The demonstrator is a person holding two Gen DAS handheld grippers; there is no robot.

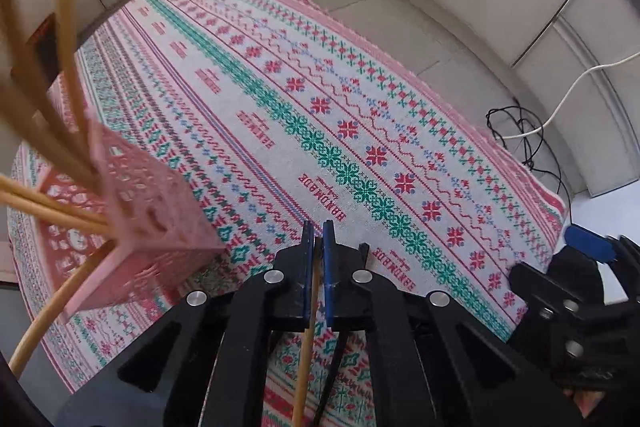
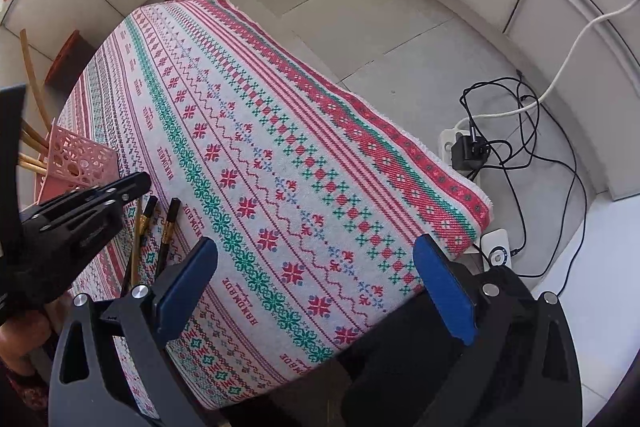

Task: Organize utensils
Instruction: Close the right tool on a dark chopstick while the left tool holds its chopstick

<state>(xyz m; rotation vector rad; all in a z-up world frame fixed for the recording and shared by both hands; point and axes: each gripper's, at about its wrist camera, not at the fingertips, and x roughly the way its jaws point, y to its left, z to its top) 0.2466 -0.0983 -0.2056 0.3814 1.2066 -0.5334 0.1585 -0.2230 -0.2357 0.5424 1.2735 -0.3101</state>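
Note:
My left gripper [image 1: 318,227] points steeply down over the patterned tablecloth [image 1: 360,115], shut on a thin wooden chopstick [image 1: 306,347] that runs between its blue pads toward the camera. A pink perforated basket [image 1: 148,227] stands just to its left, with several wooden chopsticks [image 1: 48,211] leaning out of it. In the right wrist view two black chopsticks with gold bands [image 2: 166,235] lie on the cloth beside the left gripper [image 2: 136,185], near the basket [image 2: 76,159]. My right gripper [image 2: 316,247] hangs open over the cloth's near right part, with nothing between its fingers.
The cloth-covered table ends at a right edge [image 2: 440,187]. Past it, on the floor, lie a power strip with a black charger [image 2: 466,147], tangled black cables [image 2: 532,131] and a small white device [image 2: 498,247]. A red-brown box [image 2: 66,61] sits beyond the far left corner.

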